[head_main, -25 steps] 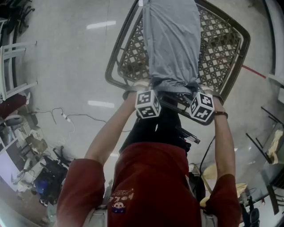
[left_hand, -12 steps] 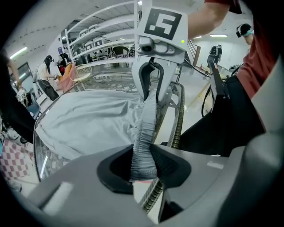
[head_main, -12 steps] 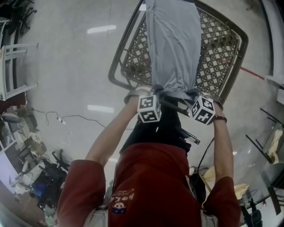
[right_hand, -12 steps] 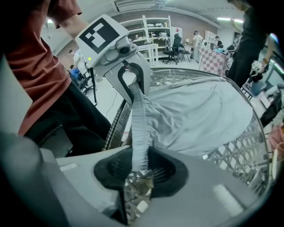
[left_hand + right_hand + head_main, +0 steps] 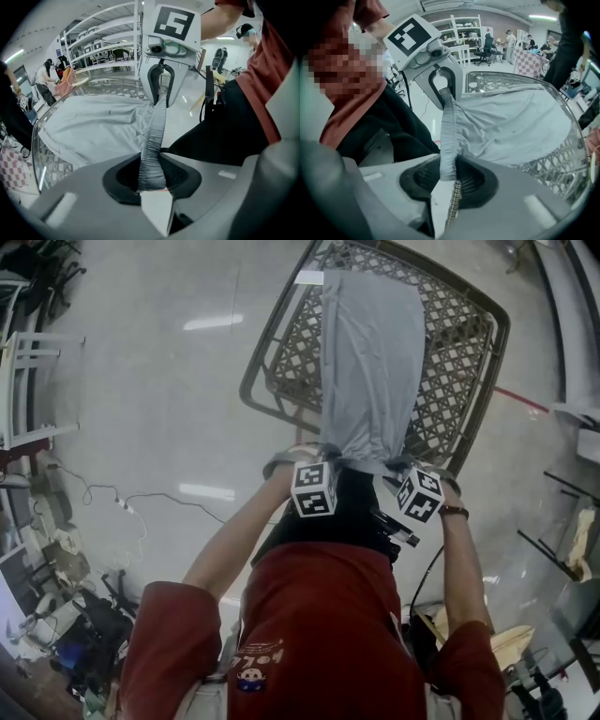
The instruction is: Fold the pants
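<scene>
Grey pants (image 5: 370, 362) lie lengthwise on a lattice-top table (image 5: 461, 352), waistband toward me at the near edge. My left gripper (image 5: 328, 457) grips the waistband's left end, and its own view shows the gathered band (image 5: 154, 131) pinched between the jaws (image 5: 152, 174). My right gripper (image 5: 401, 470) is at the right end. Its jaws (image 5: 449, 174) are closing with the band (image 5: 449, 136) pressed between them. The waistband stretches taut between the two grippers. Each gripper shows in the other's view: the right gripper (image 5: 161, 91) and the left gripper (image 5: 443, 91).
The table's metal rim (image 5: 258, 395) borders a shiny floor. Cables (image 5: 122, 502) and clutter lie at the lower left, and white frames (image 5: 28, 381) stand at the left. Dark stands (image 5: 562, 549) are at the right. People (image 5: 47, 79) and shelving stand beyond the table.
Both grippers have closed on the waistband and drawn back toward me. The pants have slid along the table with them.
</scene>
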Tool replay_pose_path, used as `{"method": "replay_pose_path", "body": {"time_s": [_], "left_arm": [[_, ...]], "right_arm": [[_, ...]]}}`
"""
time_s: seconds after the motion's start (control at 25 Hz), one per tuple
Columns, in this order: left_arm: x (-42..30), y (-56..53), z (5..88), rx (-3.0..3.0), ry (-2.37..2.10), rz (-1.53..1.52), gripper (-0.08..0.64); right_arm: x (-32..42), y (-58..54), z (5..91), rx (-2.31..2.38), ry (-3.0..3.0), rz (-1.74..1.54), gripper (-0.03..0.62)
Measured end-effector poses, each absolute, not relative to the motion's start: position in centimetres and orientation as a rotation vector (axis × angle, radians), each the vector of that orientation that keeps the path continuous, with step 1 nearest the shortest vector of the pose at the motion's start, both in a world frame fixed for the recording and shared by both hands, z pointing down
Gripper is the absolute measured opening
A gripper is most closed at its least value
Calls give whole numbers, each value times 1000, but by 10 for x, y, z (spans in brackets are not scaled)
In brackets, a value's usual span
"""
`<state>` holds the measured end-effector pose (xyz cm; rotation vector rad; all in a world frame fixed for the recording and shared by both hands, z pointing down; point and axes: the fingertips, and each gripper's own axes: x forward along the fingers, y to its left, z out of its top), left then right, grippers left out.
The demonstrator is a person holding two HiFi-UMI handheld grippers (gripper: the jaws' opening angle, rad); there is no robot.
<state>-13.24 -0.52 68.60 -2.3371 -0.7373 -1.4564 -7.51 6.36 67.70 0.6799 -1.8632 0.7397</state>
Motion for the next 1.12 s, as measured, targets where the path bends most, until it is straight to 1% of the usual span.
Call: {"method": "replay_pose_path", "body": {"time_s": [0.16, 0.32, 0.76, 1.12], "left_arm": [[-147, 3, 680, -2333, -732, -1444, 101], [-134, -11, 662, -2344, -694, -1414, 100], [-64, -85, 615, -2366, -577, -1385, 97], [0, -152, 605, -2388, -487, -1394, 97]], "right_arm": [[-88, 71, 672, 741, -1860, 734, 98], [-76, 57, 655, 817, -1865, 715, 94], [-1, -25, 598, 941, -1888, 587, 89], [62, -90, 585, 999, -1922, 594, 89]]}}
